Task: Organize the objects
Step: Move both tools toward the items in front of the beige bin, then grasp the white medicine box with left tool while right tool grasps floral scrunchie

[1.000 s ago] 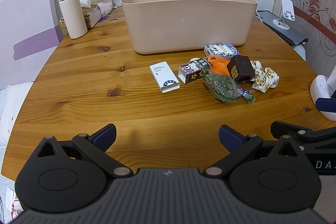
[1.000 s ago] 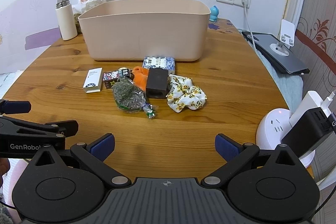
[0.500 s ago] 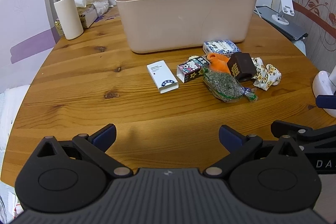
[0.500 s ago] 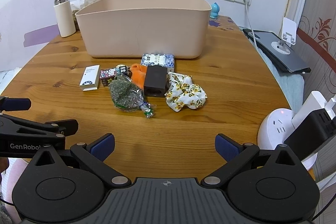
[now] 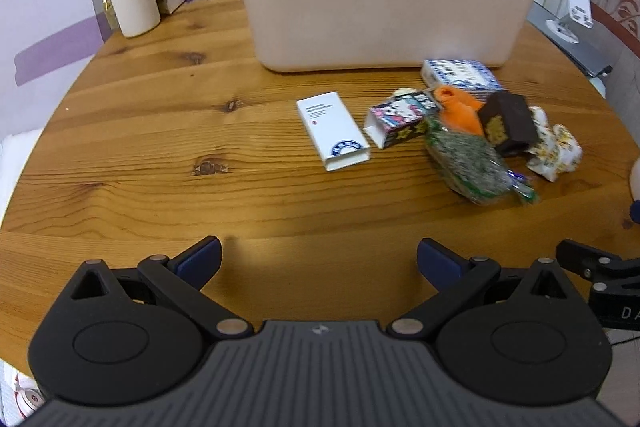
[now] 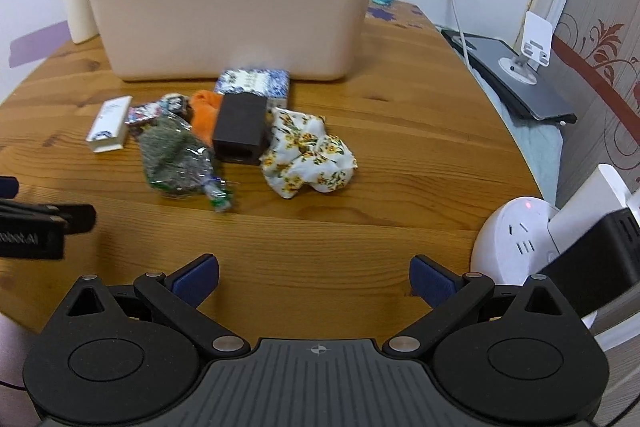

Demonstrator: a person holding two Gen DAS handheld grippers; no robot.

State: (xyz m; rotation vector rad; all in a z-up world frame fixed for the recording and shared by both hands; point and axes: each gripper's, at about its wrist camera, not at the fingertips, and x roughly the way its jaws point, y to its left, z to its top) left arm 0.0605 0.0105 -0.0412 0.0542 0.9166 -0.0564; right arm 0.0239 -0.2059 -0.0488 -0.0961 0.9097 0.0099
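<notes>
While nothing is yet held, the clutter lies in a loose heap just in front of the bin.

Left wrist view
- left gripper (image 5: 318, 259): jaws spread wide, empty, low over the table (image 5: 160, 155), well short of the heap.
- bin (image 5: 380, 3): smooth beige plastic, rounded corners, tall walls; its inside is hidden from here.
- white box (image 5: 332, 131): flat card carton, stiff and probably light; it lies apart from the rest, so its long sides look the easiest hold.
- cartoon box (image 5: 398, 119): small printed carton, touching the orange cloth (image 5: 458, 107); likely light, crushable if squeezed hard.
- green pack (image 5: 466, 163): crinkly clear film over dark filling; likely slippery and yielding, best pinched across its middle.

Right wrist view
- right gripper (image 6: 314, 277): jaws also wide apart, nothing between them, near the table edge.
- dark box (image 6: 240, 129): matte, rigid, open-ended sleeve resting on the orange cloth; flat sides suit a firm pinch.
- floral cloth (image 6: 308, 157): soft crumpled fabric beside the dark box; it should bunch and sag, so grab a thick fold.
- blue box (image 6: 254, 83): patterned carton just beside the bin wall; little room behind it.
</notes>
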